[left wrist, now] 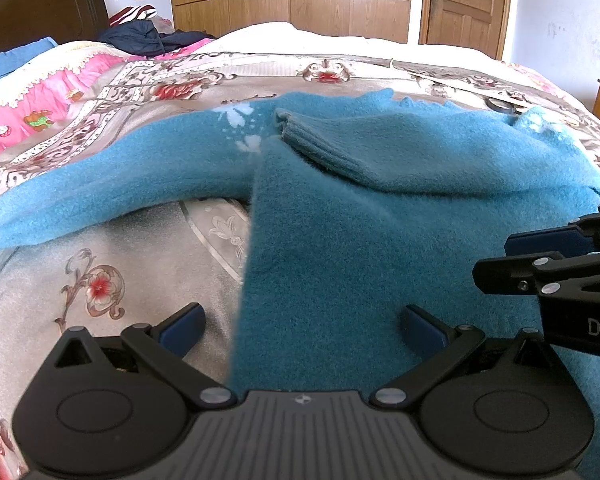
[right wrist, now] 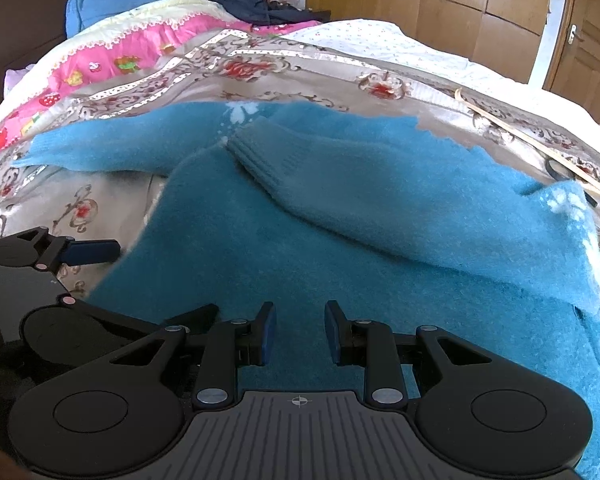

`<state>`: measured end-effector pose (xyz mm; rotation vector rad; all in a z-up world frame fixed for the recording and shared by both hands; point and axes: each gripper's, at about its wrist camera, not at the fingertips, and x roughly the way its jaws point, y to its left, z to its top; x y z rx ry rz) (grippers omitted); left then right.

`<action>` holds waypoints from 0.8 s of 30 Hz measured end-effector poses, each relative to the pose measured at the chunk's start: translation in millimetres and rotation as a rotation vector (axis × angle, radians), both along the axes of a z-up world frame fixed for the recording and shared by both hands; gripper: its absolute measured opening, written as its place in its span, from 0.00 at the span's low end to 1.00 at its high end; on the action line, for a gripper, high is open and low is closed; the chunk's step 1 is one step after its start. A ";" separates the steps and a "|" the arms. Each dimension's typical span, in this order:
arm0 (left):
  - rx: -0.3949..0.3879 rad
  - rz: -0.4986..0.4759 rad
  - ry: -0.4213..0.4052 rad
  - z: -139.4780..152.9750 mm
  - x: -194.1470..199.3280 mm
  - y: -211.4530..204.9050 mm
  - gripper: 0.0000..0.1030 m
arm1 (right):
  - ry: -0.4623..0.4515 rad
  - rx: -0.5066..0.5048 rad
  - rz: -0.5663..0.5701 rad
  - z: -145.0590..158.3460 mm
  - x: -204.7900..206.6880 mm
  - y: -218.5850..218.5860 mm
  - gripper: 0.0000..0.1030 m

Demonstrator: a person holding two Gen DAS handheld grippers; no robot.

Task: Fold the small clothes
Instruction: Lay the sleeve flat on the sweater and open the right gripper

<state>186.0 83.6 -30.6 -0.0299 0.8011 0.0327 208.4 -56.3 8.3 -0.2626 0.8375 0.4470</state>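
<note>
Teal fuzzy knitted sweater (left wrist: 340, 240), spread flat on a bed under a beige floral satin quilt (left wrist: 112, 264); near hem toward both cameras, body running away toward the far side. One long sleeve (right wrist: 112, 148) stretched out to the left across the quilt; the other sleeve, ending in a ribbed cuff (right wrist: 256, 160), already laid diagonally over the chest. White flower motifs visible near the left shoulder and at the right edge.

Left claw (left wrist: 300, 330): spread wide, nothing between the blue pads, poised over the sweater's left side edge where knit meets quilt. Right claw (right wrist: 300, 332): narrowly parted, pads apart with only fabric seen behind the gap, no pinch apparent; just above the near hem area, close beside the left claw.

Handling, as judged: light, soft, limp fleece-like knit; no stiffness, so sagging and draping from any lifted point. Fuzzy surface likely to give good friction against the pads, while the satin beneath looks slick and may let the whole garment slide when dragged. Not fragile.

Suggested hold: a pinch through the full thickness at the outstretched left sleeve near its cuff, or at the two hem corners, lifted rather than dragged.
</note>
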 end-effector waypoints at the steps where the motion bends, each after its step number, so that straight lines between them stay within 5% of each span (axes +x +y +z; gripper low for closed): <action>1: -0.001 0.001 0.000 0.0 0.3 -0.3 1.00 | 0.000 -0.004 -0.003 -0.5 0.2 -0.3 0.26; 24: -0.064 0.030 0.018 1.4 1.9 13.2 1.00 | -0.016 -0.030 -0.044 14.1 -19.5 -25.3 0.26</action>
